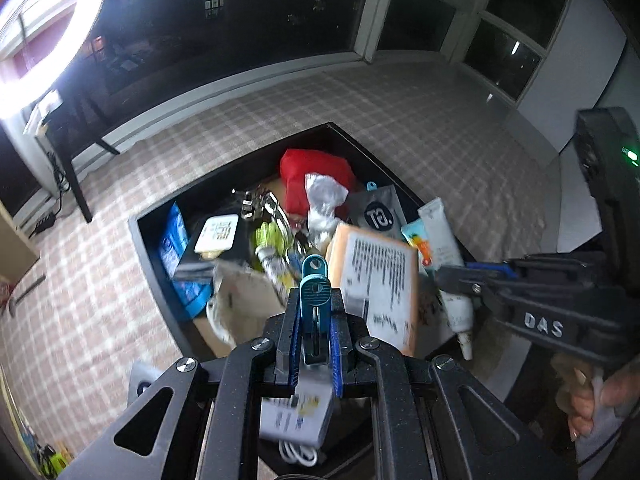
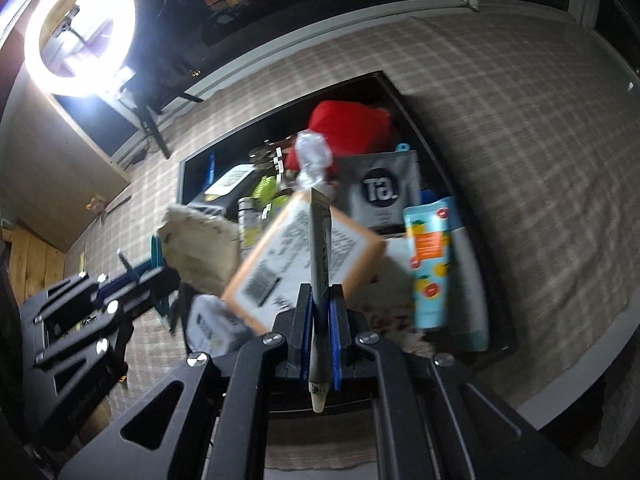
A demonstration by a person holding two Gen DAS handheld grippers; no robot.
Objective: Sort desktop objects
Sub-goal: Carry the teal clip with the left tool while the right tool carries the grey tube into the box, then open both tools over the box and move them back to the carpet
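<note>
Checked carpet lay beneath a cluttered black tray (image 2: 404, 92) (grey pouch (image 2: 382, 192) reading "TG."), where the left gripper (image 1: 314, 312) pinched a teal clip (image 1: 315, 300) and the right gripper (image 2: 318, 312) a grey pen (image 2: 319, 264).

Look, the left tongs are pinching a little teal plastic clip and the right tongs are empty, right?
Nearly. The left tongs do pinch the little teal plastic clip, as the left wrist view shows. But the right tongs are not empty: the right wrist view shows them shut on a slim grey tube with a white cap.
</note>
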